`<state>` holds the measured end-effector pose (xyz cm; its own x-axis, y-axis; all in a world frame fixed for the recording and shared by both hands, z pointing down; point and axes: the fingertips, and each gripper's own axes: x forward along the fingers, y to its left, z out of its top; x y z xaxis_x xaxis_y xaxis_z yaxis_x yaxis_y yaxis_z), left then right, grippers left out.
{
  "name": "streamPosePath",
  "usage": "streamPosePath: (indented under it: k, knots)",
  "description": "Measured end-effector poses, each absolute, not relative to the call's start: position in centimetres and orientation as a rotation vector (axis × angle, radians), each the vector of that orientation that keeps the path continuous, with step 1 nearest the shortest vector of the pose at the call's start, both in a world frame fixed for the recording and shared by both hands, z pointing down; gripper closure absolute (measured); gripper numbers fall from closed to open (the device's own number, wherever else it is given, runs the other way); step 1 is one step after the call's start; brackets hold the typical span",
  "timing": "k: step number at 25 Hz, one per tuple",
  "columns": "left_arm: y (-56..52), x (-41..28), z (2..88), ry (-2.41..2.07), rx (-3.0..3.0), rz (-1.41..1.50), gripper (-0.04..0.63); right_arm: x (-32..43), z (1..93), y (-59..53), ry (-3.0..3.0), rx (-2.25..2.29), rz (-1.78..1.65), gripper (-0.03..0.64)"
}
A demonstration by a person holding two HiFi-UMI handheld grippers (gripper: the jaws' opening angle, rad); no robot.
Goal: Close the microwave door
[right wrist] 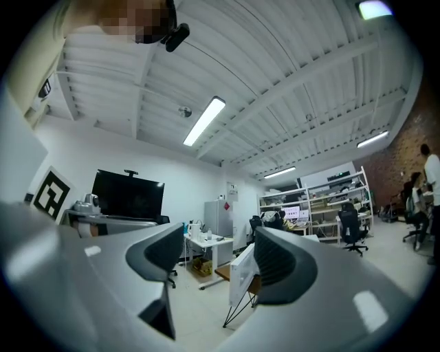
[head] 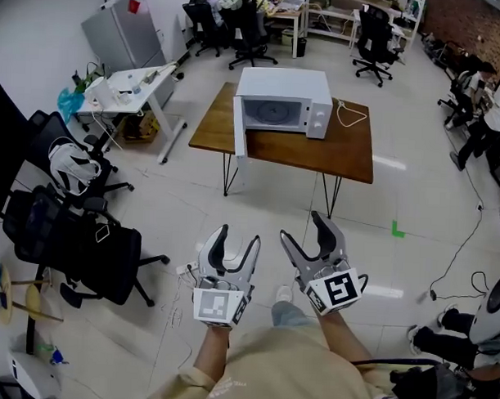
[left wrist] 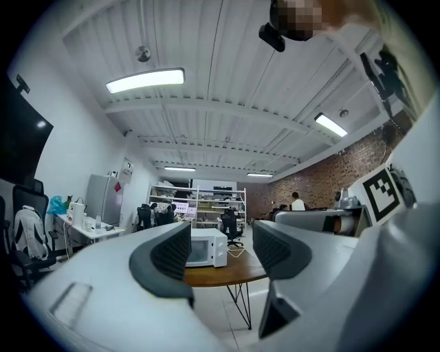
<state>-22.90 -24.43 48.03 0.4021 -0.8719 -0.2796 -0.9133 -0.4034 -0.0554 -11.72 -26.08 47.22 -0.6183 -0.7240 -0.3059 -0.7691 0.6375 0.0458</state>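
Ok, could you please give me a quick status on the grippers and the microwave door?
Left gripper and right gripper open, empty, short of the table. Microwave door hangs wide open. Nothing blocking the floor ahead.

Right gripper (right wrist: 218, 249): jaws stand apart, nothing between the pads. In the gap, well beyond them, the microwave door (right wrist: 242, 276) hangs open at the edge of the wooden table (right wrist: 221, 273). Behind it are a white desk (right wrist: 205, 242), a grey refrigerator (right wrist: 220, 216) and a black wall screen (right wrist: 128, 196).
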Motion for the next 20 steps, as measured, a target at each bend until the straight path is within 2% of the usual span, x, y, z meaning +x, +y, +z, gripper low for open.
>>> streamPosePath:
  k: [4, 8, 11, 15, 20]
  knots:
    - [-29.2, -20.3, 49.3, 1.604, -2.531, 0.144, 0.313, -8.8, 47.3, -31.1, 2.573, -1.245, 0.225, 0.305]
    - [-33.1, -17.6, 49.1, 1.538, -2.495, 0.259, 0.313, -6.1, 47.1, -34.7, 2.56, -1.247, 0.216, 0.306]
    - [-34.5, -15.5, 48.8, 1.539, -2.48, 0.242, 0.313, -4.0, 47.5, -36.4, 2.547, -1.246, 0.192, 0.307]
    - [-36.2, -13.3, 49.3, 1.608, -2.52, 0.073, 0.313, -1.4, 48.1, -38.2, 2.539, -1.236, 0.157, 0.308]
    - [-39.6, -13.0, 48.8, 1.585, -2.439, 0.198, 0.313, 0.9, 49.2, -41.5, 2.52, -1.262, 0.122, 0.31]
